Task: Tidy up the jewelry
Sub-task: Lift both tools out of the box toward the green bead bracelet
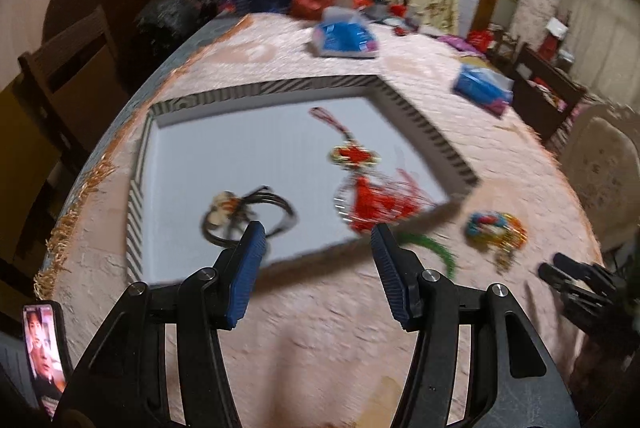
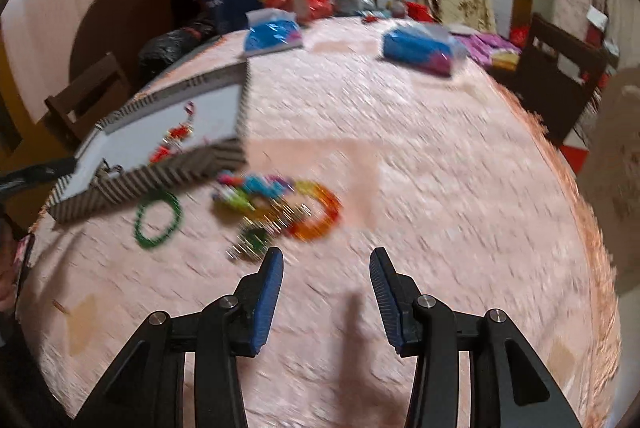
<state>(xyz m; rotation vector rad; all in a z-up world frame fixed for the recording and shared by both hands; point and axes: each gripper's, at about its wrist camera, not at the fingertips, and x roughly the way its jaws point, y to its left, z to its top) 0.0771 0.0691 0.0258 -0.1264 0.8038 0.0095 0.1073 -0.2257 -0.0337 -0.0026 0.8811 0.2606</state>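
A shallow box with striped walls point(image 1: 424, 124) and a white floor lies on the pink tablecloth. Inside it are a red knot ornament with a tassel point(image 1: 356, 156) and a dark bangle with a pale charm point(image 1: 226, 204). My left gripper point(image 1: 318, 228) hovers open over the box's near edge, holding nothing. To the right of the box lie a green bead bracelet point(image 2: 137, 222) and a blurred heap of colourful jewelry point(image 2: 276, 204) with an orange bangle point(image 2: 324, 220). My right gripper point(image 2: 327, 251) is open and holds nothing, just short of that heap. The box point(image 2: 152, 184) sits to its left.
Two blue tissue packs point(image 2: 272, 32) point(image 2: 420, 48) lie further back on the table. Bags and red decorations crowd the far end. A phone point(image 1: 42, 348) stands at the near left. Wooden chairs point(image 1: 68, 76) stand around the fringed table edge.
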